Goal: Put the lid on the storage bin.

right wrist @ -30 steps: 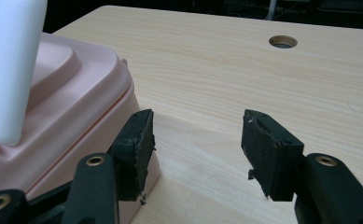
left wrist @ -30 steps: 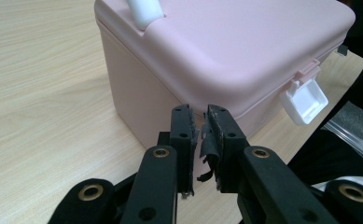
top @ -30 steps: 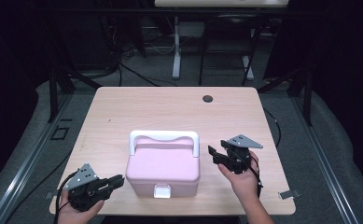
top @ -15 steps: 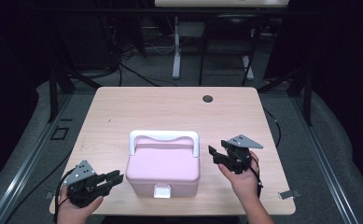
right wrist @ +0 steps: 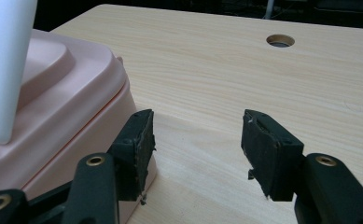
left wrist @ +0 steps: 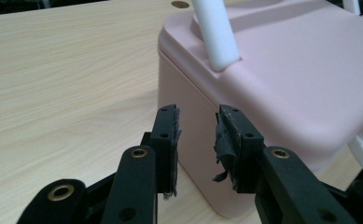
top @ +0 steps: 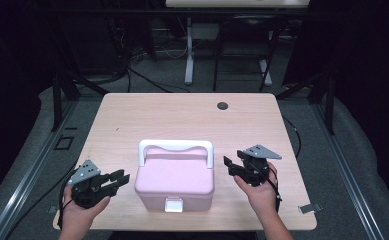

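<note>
A pink lidded box (top: 174,182) with a white handle (top: 176,146) and a white front latch (top: 173,204) stands near the table's front edge. My left gripper (top: 122,177) sits just left of the box, level with its side wall (left wrist: 188,93). Its jaws have just been opening, with nothing between them. My right gripper (top: 228,165) rests to the right of the box, open and empty, its left pad (right wrist: 139,140) close to the box's corner (right wrist: 62,93). The handle (right wrist: 4,60) rises at the left of the right gripper view.
The light wooden table (top: 132,120) has a round cable hole (top: 222,105) near its far edge. Dark floor, cables and stand legs surround the table. A metal clip (top: 309,207) lies at the front right corner.
My left gripper has shifted slightly forward beside the box and its jaws have widened. The right gripper and the box have not moved.
</note>
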